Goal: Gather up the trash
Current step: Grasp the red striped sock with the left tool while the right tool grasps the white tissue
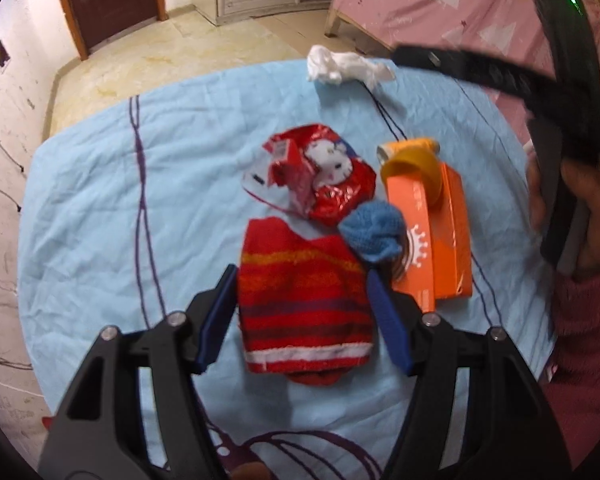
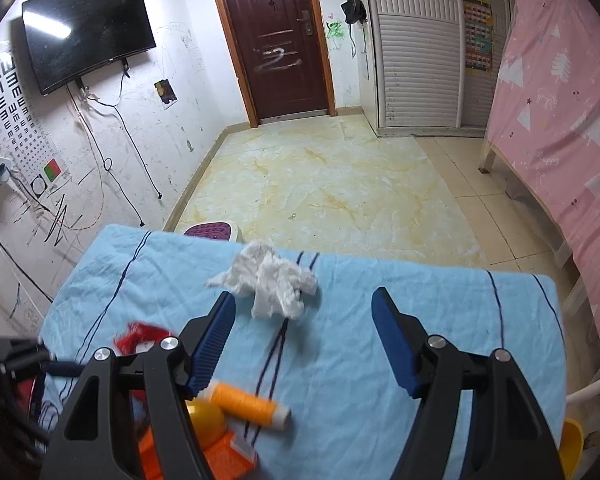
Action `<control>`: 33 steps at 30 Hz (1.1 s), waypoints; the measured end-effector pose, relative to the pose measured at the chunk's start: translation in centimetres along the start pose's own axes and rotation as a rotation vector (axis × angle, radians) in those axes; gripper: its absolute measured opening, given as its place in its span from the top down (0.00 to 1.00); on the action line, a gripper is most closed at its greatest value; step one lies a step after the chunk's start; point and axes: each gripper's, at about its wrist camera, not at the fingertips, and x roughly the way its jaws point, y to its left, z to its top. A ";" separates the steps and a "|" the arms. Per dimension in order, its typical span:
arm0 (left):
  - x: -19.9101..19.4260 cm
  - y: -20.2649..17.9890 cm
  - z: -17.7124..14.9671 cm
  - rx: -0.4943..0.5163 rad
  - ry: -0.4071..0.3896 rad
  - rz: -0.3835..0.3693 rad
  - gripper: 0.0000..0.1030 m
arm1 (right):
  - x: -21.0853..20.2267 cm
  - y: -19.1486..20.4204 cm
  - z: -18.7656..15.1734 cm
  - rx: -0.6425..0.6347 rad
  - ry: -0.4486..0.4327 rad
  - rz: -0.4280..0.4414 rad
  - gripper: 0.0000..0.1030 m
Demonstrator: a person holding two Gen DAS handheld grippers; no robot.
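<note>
A crumpled white tissue (image 1: 344, 66) lies at the far edge of the blue-covered table (image 1: 100, 184); it also shows in the right wrist view (image 2: 272, 282). A red Hello Kitty foil wrapper (image 1: 316, 174) lies mid-table. My left gripper (image 1: 302, 292) is open, its fingers either side of a red striped sock (image 1: 304, 304), just above it. My right gripper (image 2: 304, 322) is open and empty, hovering short of the tissue; it appears blurred at the upper right in the left wrist view (image 1: 480, 72).
An orange box (image 1: 432, 236), a yellow cup (image 1: 414, 170), an orange thread spool (image 2: 248, 402) and a blue knitted ball (image 1: 374, 234) lie right of the sock. A pink-sheeted bed (image 2: 560, 120) stands to the right, tiled floor (image 2: 320, 184) beyond the table.
</note>
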 end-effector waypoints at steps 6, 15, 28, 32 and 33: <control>0.4 -0.1 -0.3 0.043 -0.011 0.017 0.47 | 3.0 1.4 1.0 -0.035 0.034 0.035 0.38; 0.1 -0.6 -0.9 0.102 -0.034 0.030 0.66 | 6.7 2.4 1.0 -0.068 0.093 0.023 0.38; -0.2 -0.7 -1.1 0.070 -0.040 0.045 0.74 | 5.5 2.9 0.4 -0.080 0.077 0.001 0.75; -0.9 -0.7 -1.2 0.064 -0.052 0.069 0.76 | 4.0 2.9 0.3 -0.076 0.049 0.009 0.76; -1.1 -0.8 -1.3 0.063 -0.056 0.073 0.76 | 3.5 2.9 0.2 -0.073 0.040 0.016 0.76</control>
